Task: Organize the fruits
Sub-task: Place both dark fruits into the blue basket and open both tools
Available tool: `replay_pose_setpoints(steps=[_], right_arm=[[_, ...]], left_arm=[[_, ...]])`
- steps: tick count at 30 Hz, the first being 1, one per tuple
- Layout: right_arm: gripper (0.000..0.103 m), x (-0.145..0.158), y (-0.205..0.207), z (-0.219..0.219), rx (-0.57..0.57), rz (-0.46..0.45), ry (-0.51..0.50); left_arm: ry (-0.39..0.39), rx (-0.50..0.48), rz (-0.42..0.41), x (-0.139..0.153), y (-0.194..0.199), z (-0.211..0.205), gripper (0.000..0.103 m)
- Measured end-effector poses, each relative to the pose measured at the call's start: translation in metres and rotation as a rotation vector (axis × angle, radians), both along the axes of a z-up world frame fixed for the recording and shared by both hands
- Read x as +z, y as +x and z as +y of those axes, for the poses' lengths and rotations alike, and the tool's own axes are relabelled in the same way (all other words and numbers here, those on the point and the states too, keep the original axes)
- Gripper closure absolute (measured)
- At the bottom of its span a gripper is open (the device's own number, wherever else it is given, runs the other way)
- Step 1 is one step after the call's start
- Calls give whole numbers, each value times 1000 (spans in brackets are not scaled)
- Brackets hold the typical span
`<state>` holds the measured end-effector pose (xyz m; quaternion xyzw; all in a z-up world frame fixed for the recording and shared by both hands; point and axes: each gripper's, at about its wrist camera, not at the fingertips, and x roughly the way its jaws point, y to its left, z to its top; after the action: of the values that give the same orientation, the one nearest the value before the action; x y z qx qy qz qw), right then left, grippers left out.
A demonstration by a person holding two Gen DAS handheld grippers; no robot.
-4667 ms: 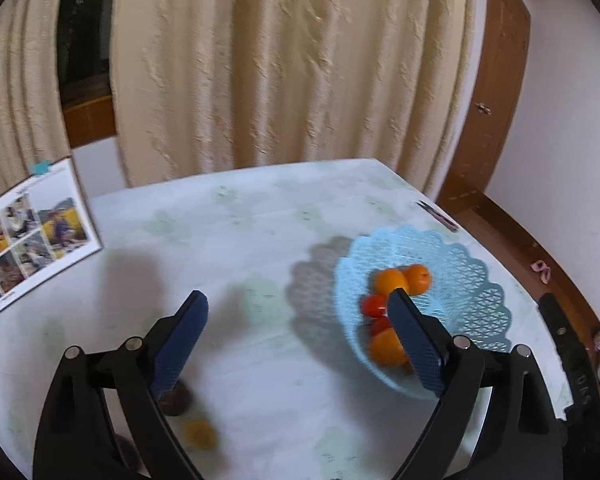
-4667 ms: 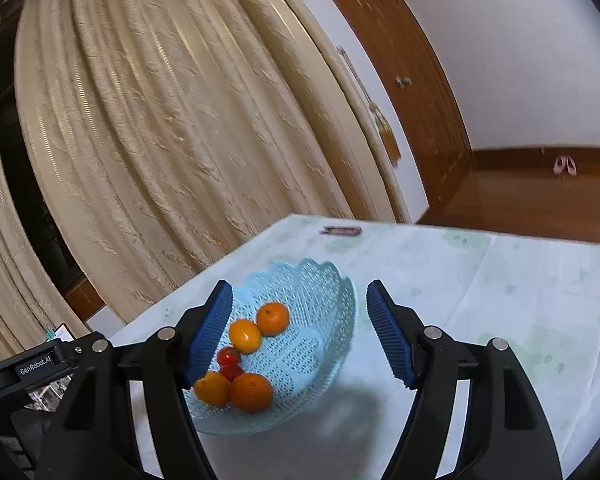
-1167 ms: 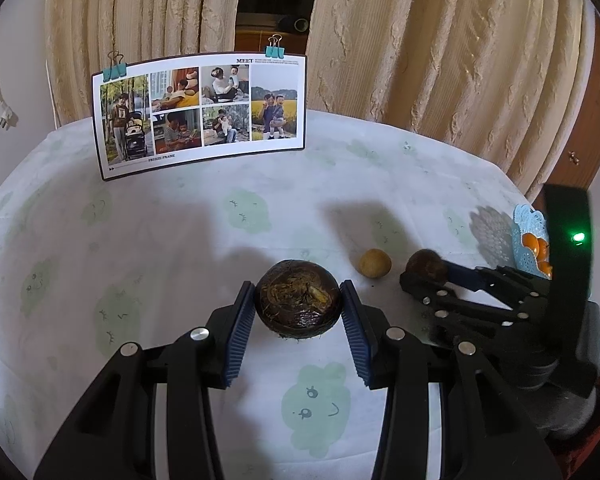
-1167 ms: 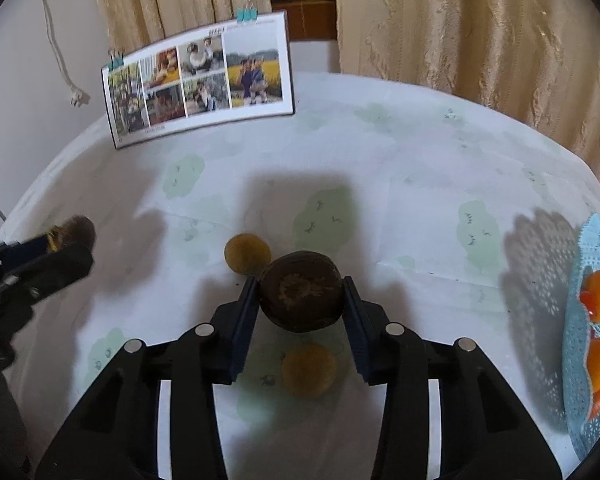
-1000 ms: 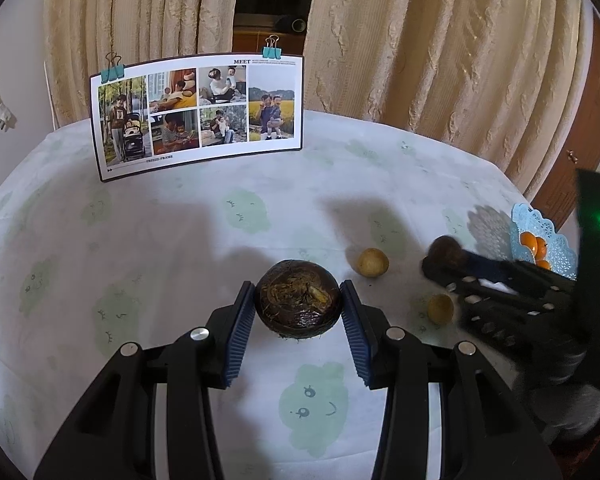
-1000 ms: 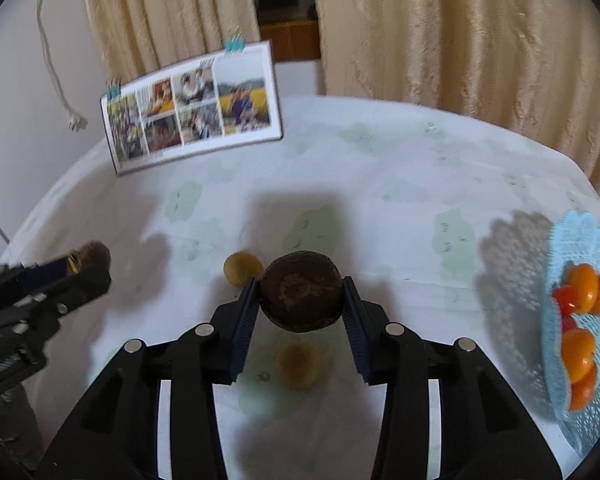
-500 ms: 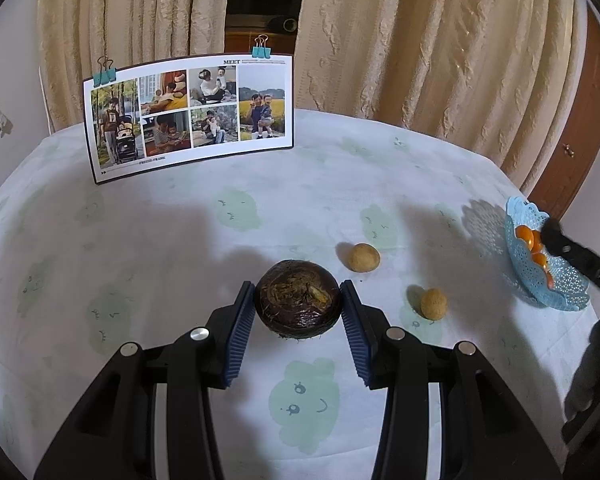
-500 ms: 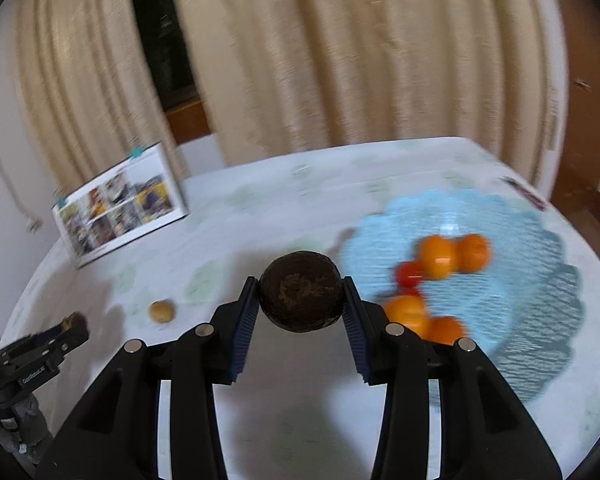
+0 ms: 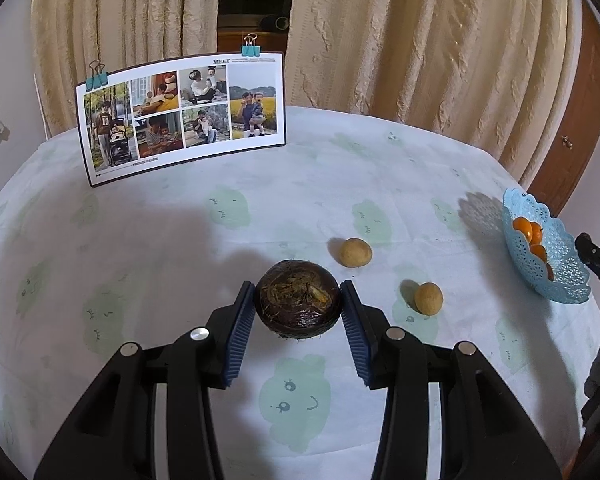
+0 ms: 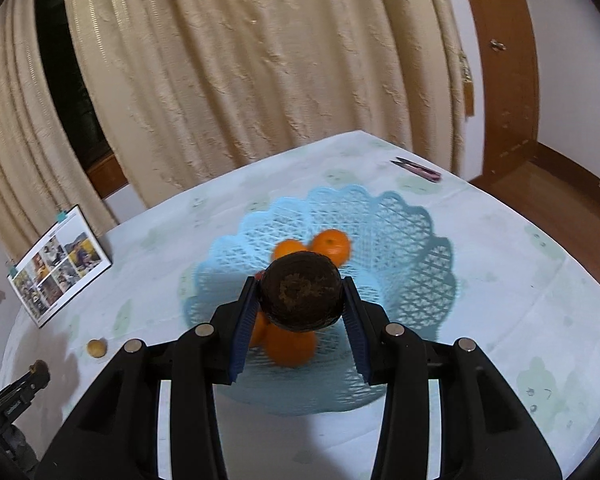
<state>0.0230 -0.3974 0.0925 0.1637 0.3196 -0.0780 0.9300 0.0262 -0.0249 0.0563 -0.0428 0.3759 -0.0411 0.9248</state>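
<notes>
Right gripper [image 10: 300, 300] pinching a dark round fruit [image 10: 300, 294], apparently above the blue basket [image 10: 412, 232] — lower before releasing; left gripper [image 9: 298, 310] clamps another dark fruit [image 9: 298, 300] over the table.

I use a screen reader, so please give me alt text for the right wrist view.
The right claw grips a dark brown round fruit above a light blue lattice basket holding oranges, on a pale tablecloth before cream curtains.

Left claw [image 9: 298, 307], right claw [image 10: 300, 298]: black arms, ribbed blue pads, silver screws.
</notes>
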Motion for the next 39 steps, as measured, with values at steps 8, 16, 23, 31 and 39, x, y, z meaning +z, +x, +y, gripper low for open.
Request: replay_pose_setpoints(steps=[8,16,23,31,39], right_arm=[[59,-10,-5,-16,-52,-14,21],[59,-15,-20,-35,-154,-73,8],[52,-16,-34,-48,-253,-133,0],[46,-10,-47,-53,-313,-177,-13],[44,-8,-49,-53,-329,-179,-19]], left_arm=[[17,-26,-14,12,-2,-12,59],[68,-99,-63,33,-4,-47,59],[77,-217,-92,50,4,-100,59],[57,-374,-82,54,20,-178,59],[34,-495,-62,47,34,-238,59]])
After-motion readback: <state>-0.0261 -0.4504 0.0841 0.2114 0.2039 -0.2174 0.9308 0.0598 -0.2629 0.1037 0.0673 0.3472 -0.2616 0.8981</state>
